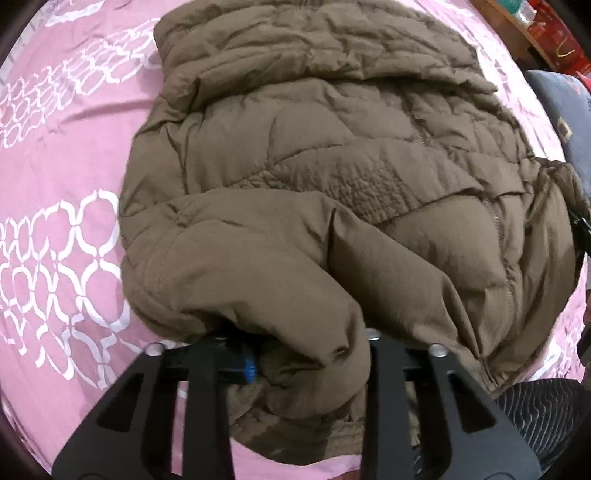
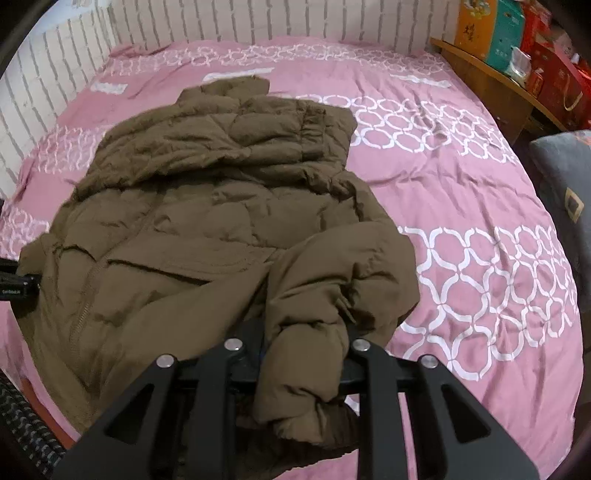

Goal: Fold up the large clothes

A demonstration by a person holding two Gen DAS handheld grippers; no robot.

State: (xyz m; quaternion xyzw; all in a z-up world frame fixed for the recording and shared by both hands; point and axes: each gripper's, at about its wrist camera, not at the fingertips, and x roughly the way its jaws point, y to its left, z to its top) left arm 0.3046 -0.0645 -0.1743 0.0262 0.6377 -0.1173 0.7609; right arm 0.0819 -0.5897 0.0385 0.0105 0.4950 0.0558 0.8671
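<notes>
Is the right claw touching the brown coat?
Touching. The right wrist view shows the coat bunched between the right claw fingers.

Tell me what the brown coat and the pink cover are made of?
Brown coat: looks like thin matte nylon-type shell with soft filling, judging by its stitched, puffy, crinkled panels. Pink cover: probably woven cotton-like cloth, matte, with soft creases and a printed white ring pattern.

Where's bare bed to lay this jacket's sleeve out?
Bare pink bedspread lies right of the brown jacket, toward the grey cushion, and beyond its collar up to the slatted wall. The near left edge is crowded.
</notes>
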